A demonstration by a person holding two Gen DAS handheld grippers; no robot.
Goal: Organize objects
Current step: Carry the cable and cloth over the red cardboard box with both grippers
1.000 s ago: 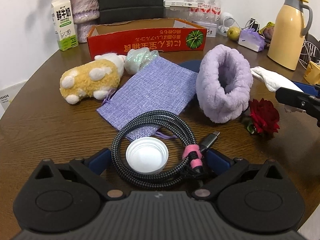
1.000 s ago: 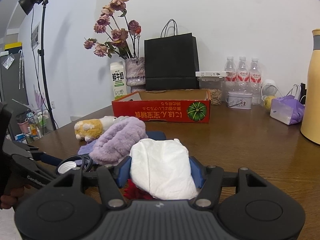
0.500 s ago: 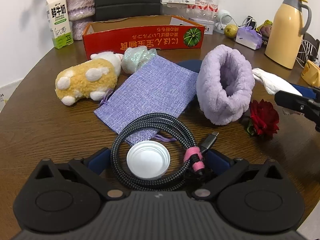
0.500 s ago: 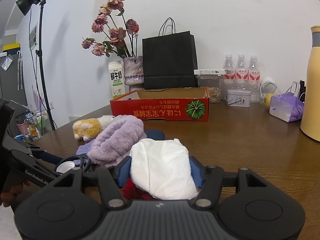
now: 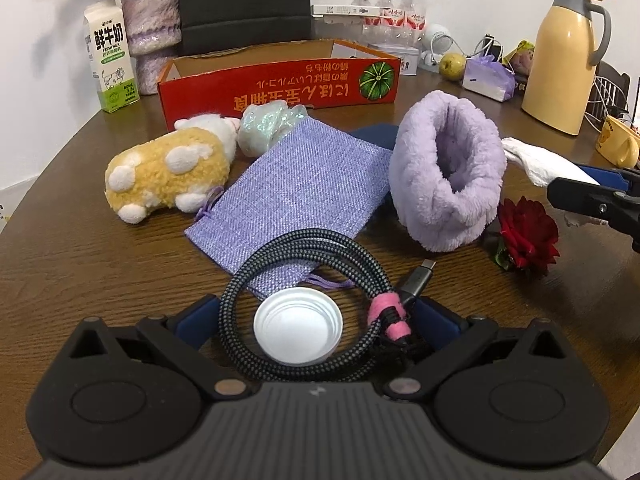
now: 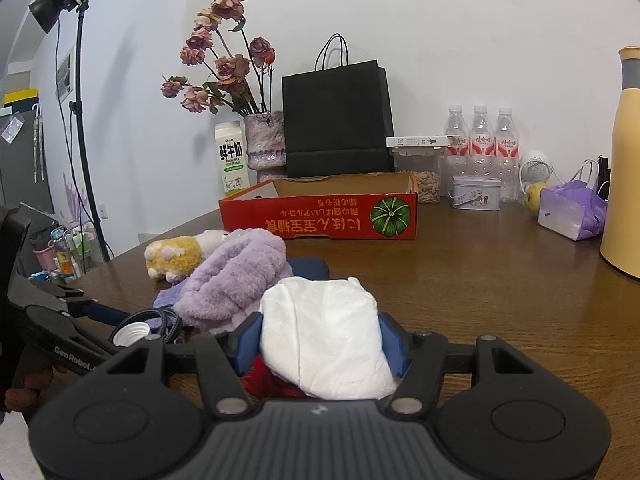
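My left gripper (image 5: 318, 300) stands open low over the table. Between its blue fingers lies a coiled braided cable (image 5: 352, 256) with a pink tie, and a white cap (image 5: 298, 330) rests inside the coil. Beyond the coil are a purple burlap pouch (image 5: 308, 188), a yellow and white plush (image 5: 164, 172) and a fluffy lilac slipper-like piece (image 5: 448, 184). My right gripper (image 6: 320, 320) is shut on a crumpled white tissue (image 6: 324, 340) just above a red rose (image 5: 526, 234). An open red cardboard box (image 5: 280, 80) stands farther back.
At the back left stand a milk carton (image 5: 110, 60) and a vase of dried flowers (image 6: 264, 140), with a black paper bag (image 6: 338, 120) beside them. A yellow thermos (image 5: 564, 56), a yellow mug (image 5: 616, 144) and a purple tissue pack (image 5: 488, 78) are on the right. Water bottles (image 6: 480, 128) line the wall.
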